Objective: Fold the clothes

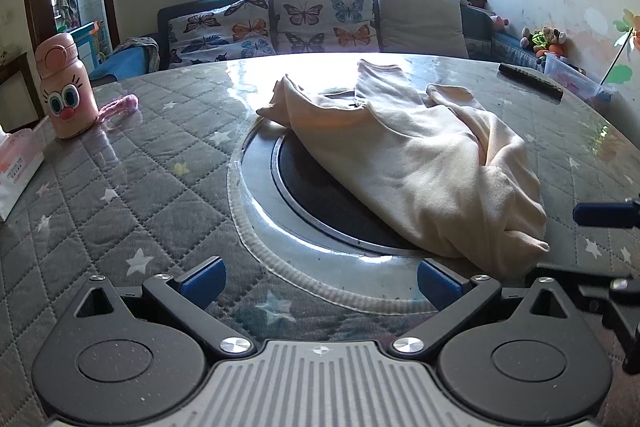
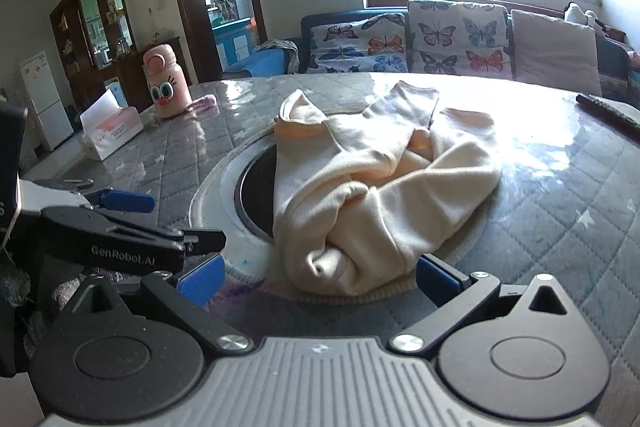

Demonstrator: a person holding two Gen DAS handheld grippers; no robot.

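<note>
A cream garment (image 1: 420, 155) lies crumpled on the round table, partly over the dark round inset (image 1: 320, 195) at the centre. My left gripper (image 1: 320, 285) hovers open at the near edge, just short of the cloth's lower right end, holding nothing. In the right wrist view the same garment (image 2: 376, 195) lies bunched, its hem close to my right gripper (image 2: 318, 281), whose blue pads are wide apart and open. The left gripper (image 2: 124, 203) shows at the left of that view. A blue fingertip of the right gripper (image 1: 600, 215) pokes in at the right edge of the left wrist view.
A pink cartoon bottle (image 1: 66, 91) and a tissue box (image 1: 16, 163) stand at the table's left. A pink strap (image 1: 120, 107) lies by the bottle. A black remote (image 1: 530, 81) rests at the far right. A sofa with butterfly cushions (image 1: 312, 19) stands behind the table.
</note>
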